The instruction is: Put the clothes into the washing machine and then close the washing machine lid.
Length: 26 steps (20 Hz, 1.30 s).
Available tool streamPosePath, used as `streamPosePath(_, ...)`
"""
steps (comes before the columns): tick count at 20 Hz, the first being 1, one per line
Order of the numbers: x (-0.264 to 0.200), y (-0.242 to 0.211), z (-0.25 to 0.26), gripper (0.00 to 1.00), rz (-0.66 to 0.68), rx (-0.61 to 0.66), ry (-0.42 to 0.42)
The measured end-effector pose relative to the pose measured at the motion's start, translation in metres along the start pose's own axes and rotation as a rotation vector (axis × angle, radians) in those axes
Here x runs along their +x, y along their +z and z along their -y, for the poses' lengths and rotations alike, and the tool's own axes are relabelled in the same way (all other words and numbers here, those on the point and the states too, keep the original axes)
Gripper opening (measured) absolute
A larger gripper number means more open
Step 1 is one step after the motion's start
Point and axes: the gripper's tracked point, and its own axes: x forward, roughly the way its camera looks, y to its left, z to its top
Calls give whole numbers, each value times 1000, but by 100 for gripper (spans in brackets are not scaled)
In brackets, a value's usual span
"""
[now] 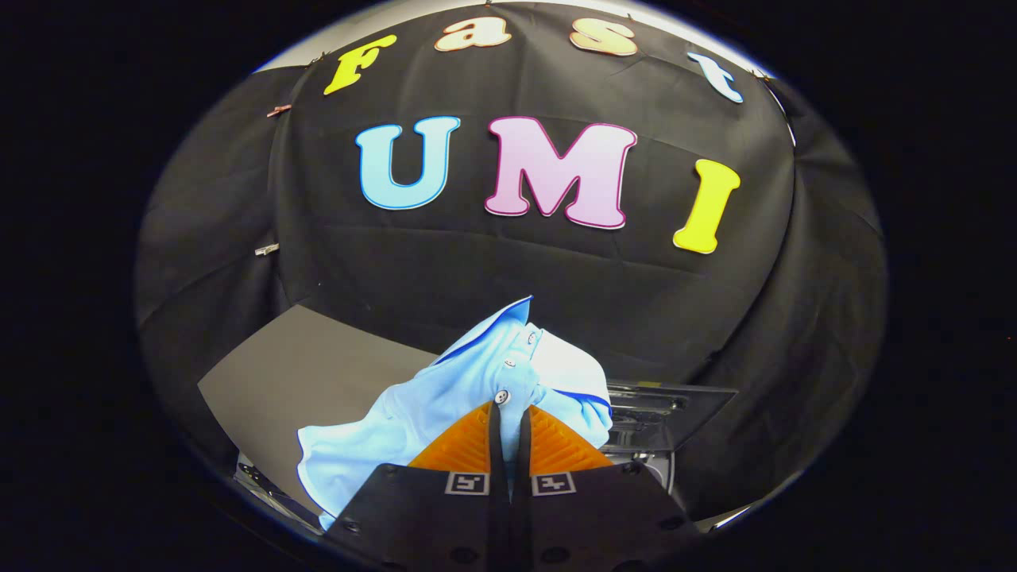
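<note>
- The gripper (508, 411) points forward and level toward the booth's black cloth wall (556, 262), its two fingers (465, 445) rising side by side with only a thin dark slit between them.
- The jaws are clenched on a fold of the light blue shirt (445, 405), both fingers pressing the cloth near the button placket (one white button sits right at the fingertips).
- The shirt hangs lifted from the pinch: its collar stands up just beyond the fingertips, edged with a darker blue line, and a second button shows higher on the placket.
- The bulk of the cloth droops down and to the left of the fingers in soft folds, with a paler, almost white panel to the right of the placket.
- Behind and left of the shirt lies a flat grey surface (302, 373) that runs up to the cloth wall.
- Just right of the fingers, below the shirt's right edge, sits part of the washing machine (655, 413), with its dark raised lid and shiny parts beneath (details there are too small to tell).
- The shirt is held above this area, partly overlapping the machine's left side.
</note>
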Motion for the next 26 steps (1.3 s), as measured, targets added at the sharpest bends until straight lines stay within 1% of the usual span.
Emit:
streamPosePath(7,5,-5,60,5,43,-17,33)
streamPosePath(13,23,-41,108,5,-13,5,20)
streamPosePath(15,27,-58,115,5,-44,3,29)
streamPosePath(19,42,-104,118,5,-136,-15,45)
streamPosePath(23,53,-150,116,5,-253,-2,57)
streamPosePath(26,58,-175,116,5,-308,10,54)
